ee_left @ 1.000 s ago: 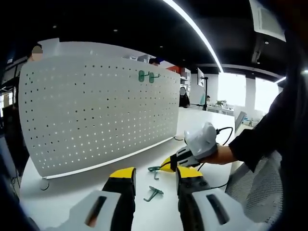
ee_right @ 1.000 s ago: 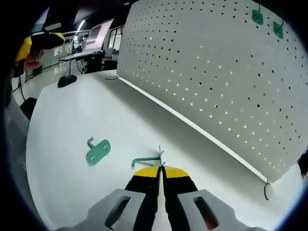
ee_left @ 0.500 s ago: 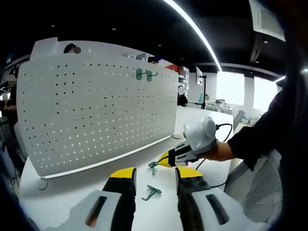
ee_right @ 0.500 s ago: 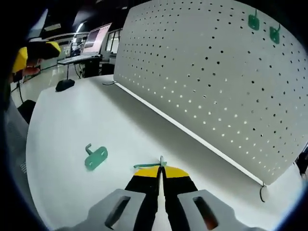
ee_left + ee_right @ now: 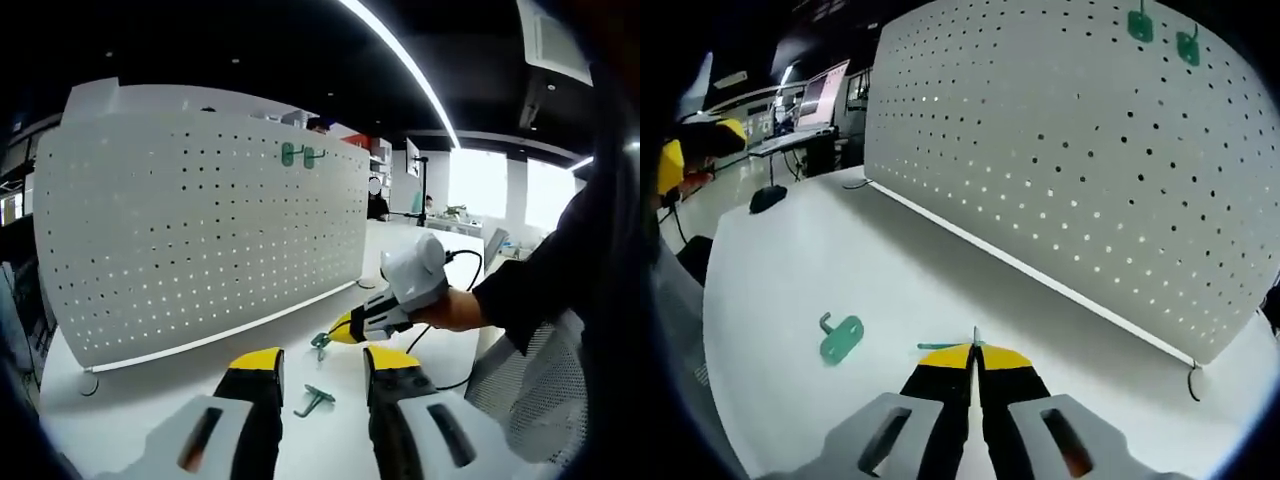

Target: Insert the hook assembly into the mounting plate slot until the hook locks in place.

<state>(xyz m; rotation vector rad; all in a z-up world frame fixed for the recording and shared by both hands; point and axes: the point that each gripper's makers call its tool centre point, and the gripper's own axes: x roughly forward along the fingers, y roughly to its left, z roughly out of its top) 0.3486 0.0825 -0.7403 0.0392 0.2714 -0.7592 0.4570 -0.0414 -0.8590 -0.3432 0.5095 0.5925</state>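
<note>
A white pegboard [image 5: 200, 230] [image 5: 1070, 170] stands upright on the white table, with two green hooks [image 5: 300, 156] [image 5: 1162, 35] mounted near its top. My right gripper [image 5: 975, 352] is shut on a green hook [image 5: 943, 346] whose thin arm sticks out to the left of the jaws. In the left gripper view that right gripper [image 5: 352, 330] comes in from the right, held above the table with the hook [image 5: 321, 343] at its tip. A second green hook [image 5: 316, 400] [image 5: 841, 338] lies loose on the table. My left gripper [image 5: 322, 365] hangs open just above that loose hook.
A black cable loop [image 5: 1192, 380] lies at the pegboard's foot. A black mouse-like object [image 5: 768, 197] and a monitor [image 5: 825, 95] sit at the table's far end. The person's dark sleeve [image 5: 540, 290] and a mesh chair [image 5: 530, 400] are to the right.
The right gripper has risen a little off the table with the green hook in it and edged toward the pegboard. The left gripper stays open and almost still.
</note>
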